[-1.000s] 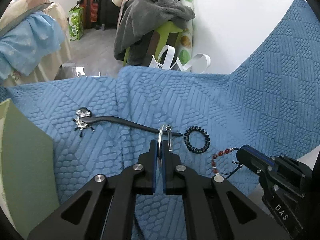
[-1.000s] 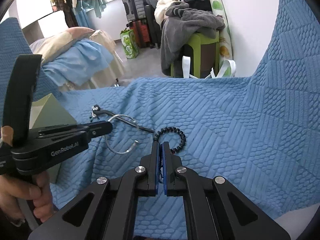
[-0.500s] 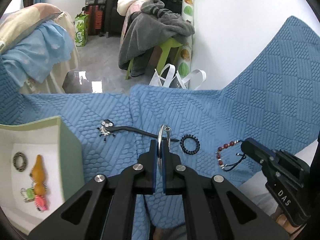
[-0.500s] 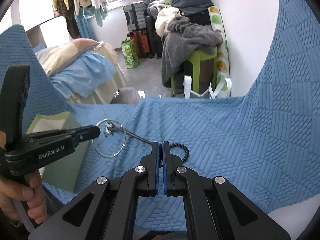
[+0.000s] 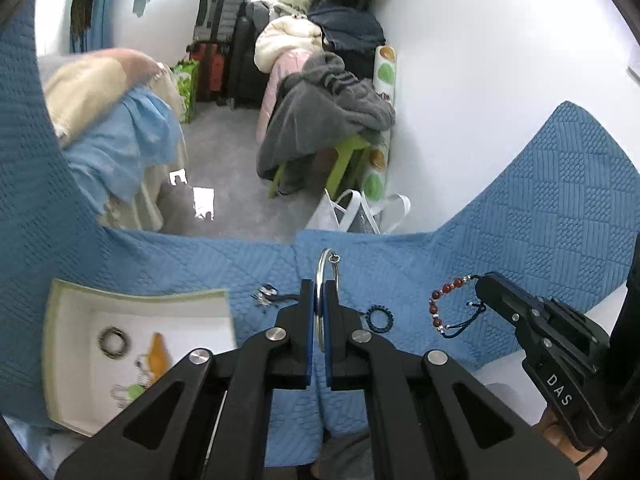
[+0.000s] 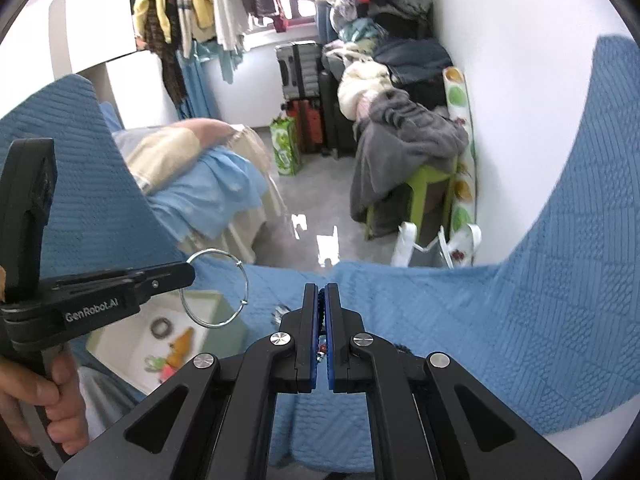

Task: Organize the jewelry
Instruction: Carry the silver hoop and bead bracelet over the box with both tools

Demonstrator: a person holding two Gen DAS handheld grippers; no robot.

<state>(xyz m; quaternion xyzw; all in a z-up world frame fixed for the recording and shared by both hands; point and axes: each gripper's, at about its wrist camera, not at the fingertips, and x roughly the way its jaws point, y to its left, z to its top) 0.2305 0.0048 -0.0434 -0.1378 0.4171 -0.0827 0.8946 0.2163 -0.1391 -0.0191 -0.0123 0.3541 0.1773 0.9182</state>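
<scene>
Left wrist: left gripper fingers clamped on thin silver bangle, upright, edge-on. Right gripper, marked "DAS", pinching cord of red bead bracelet over blue blanket. Black coil band and hair stick lying on blanket. White tray at left.

Right wrist: right fingers nearly shut on dark cord, beads barely visible. Left gripper, labelled "GenRobot.AI", holding bangle above tray.

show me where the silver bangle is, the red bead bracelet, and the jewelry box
silver bangle (image 6: 214, 288): right wrist view, its thin rim.
red bead bracelet (image 5: 440, 300): left wrist view, the red beads.
jewelry box (image 5: 136, 300): left wrist view, its far wall.
</scene>
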